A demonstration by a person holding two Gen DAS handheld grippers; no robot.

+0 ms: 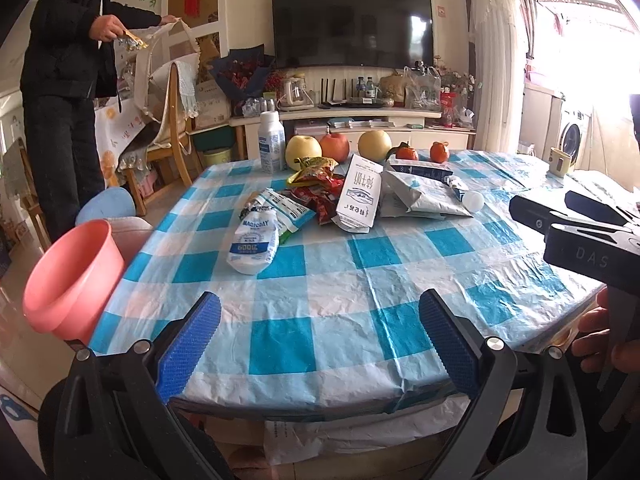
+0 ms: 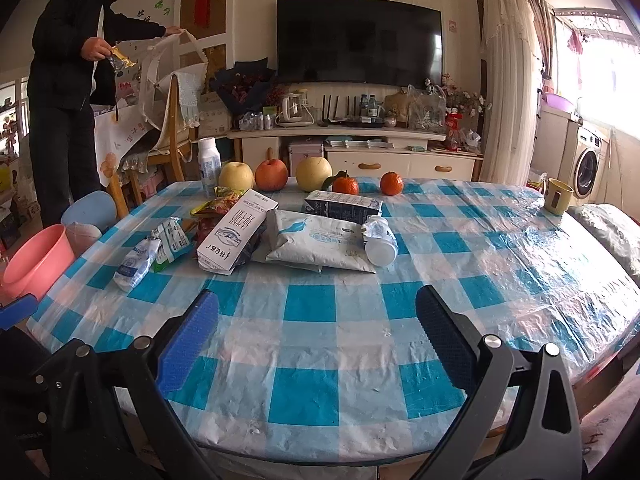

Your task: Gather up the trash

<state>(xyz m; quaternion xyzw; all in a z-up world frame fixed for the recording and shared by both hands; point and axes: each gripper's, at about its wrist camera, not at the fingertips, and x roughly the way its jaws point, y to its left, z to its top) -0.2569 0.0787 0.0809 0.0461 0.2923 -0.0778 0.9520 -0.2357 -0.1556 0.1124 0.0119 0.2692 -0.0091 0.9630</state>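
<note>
Trash lies in the middle of a blue-and-white checked table (image 1: 328, 280) (image 2: 312, 312): a crumpled white milk pouch (image 1: 253, 245) (image 2: 135, 261), a white carton (image 1: 358, 192) (image 2: 236, 232), red snack wrappers (image 1: 316, 186) (image 2: 216, 202), a grey-white pouch (image 1: 420, 198) (image 2: 316, 242) and a small white bottle (image 1: 472, 200) (image 2: 380, 242). A pink bin (image 1: 72, 276) (image 2: 36, 260) stands off the table's left edge. My left gripper (image 1: 320, 336) hangs open over the near edge. My right gripper (image 2: 318, 332) is open too, nothing between its fingers; its body (image 1: 580, 236) shows at right in the left wrist view.
Apples, pears and two tangerines (image 2: 368, 184) line the far side with a white bottle (image 1: 271, 142) (image 2: 209, 166). A yellow mug (image 2: 557, 196) sits far right. A person in black (image 1: 64, 80) (image 2: 68, 80) stands at left by a wooden chair. A TV cabinet stands behind.
</note>
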